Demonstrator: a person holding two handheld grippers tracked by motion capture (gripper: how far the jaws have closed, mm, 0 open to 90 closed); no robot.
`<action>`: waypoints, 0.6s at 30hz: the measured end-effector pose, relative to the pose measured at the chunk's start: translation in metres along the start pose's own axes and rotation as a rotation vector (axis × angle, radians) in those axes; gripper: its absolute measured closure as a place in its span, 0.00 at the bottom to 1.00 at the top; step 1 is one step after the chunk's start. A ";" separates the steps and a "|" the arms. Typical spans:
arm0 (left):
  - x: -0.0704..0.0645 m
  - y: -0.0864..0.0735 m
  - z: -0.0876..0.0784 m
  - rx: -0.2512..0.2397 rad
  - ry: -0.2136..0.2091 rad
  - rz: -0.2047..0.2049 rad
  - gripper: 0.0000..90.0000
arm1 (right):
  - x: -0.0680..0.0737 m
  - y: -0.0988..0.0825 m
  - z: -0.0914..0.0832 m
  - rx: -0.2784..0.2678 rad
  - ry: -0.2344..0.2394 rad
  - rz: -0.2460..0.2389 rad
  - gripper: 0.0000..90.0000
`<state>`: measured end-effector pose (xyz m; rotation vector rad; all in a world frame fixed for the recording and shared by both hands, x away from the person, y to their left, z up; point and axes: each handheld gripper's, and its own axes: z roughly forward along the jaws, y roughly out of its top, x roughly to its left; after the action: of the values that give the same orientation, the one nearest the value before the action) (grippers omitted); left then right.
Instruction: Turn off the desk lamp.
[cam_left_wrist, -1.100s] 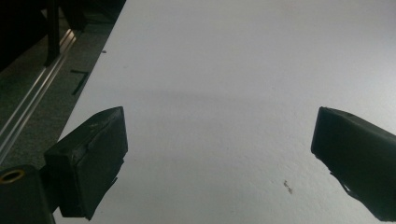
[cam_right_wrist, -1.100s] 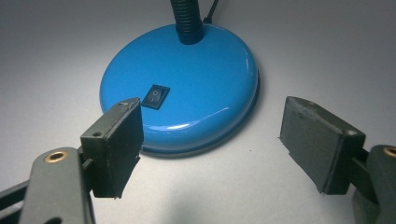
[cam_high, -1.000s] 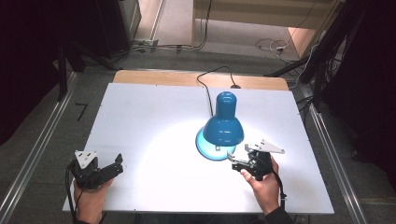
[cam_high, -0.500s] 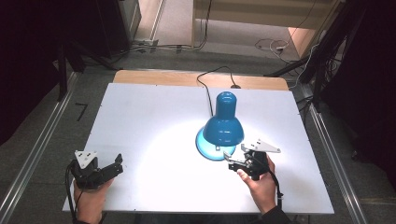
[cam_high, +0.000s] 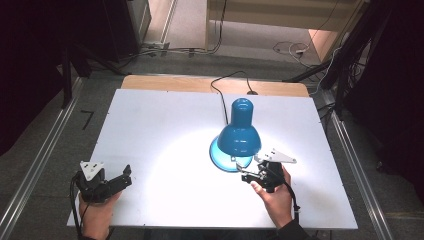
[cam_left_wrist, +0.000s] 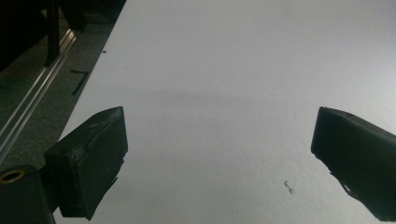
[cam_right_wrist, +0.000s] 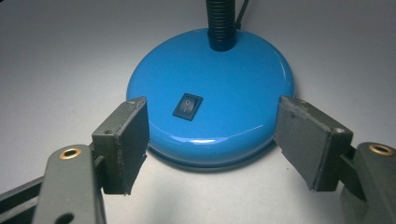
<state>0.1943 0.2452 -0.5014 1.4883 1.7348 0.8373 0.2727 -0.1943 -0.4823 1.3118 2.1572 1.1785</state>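
Right gripper (cam_right_wrist: 212, 140) jaws, just closing a bit, sit spread around the blue lamp base (cam_right_wrist: 212, 93), rocker switch (cam_right_wrist: 188, 106) at 12 o'clock. Left gripper (cam_left_wrist: 219, 158) is spread too, nothing between.

Surfaces: glossy blue lamp on a matt white table.

You see the lamp base (cam_right_wrist: 210, 93) as smooth, glossy blue enamel-like finish with soft highlights along its lower rim; its rocker switch (cam_right_wrist: 187, 106) looks like black plastic, and the neck (cam_right_wrist: 220, 18) at top centre is black and ribbed. The lamp shade (cam_high: 240, 132) has the same glossy blue. Your table (cam_left_wrist: 224, 70) is matt white, faintly grainy, with a bare wood strip (cam_high: 150, 83) at the upper edge. The right gripper (cam_right_wrist: 212, 140) pads look matt, dark and rubbery, edges scuffed; brass-coloured rivets sit at lower left and right.
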 end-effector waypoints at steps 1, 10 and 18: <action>0.000 0.000 0.000 0.000 -0.001 0.000 0.05 | 0.001 0.000 0.000 -0.003 0.002 -0.002 0.31; 0.000 0.000 0.000 0.000 0.001 0.000 0.05 | 0.011 0.001 0.006 -0.031 0.000 -0.046 0.78; 0.000 0.000 0.000 0.000 0.002 -0.002 0.05 | 0.015 0.001 0.008 -0.049 0.011 -0.042 0.98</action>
<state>0.1939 0.2455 -0.5012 1.4864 1.7378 0.8380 0.2710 -0.1770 -0.4844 1.2365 2.1390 1.2164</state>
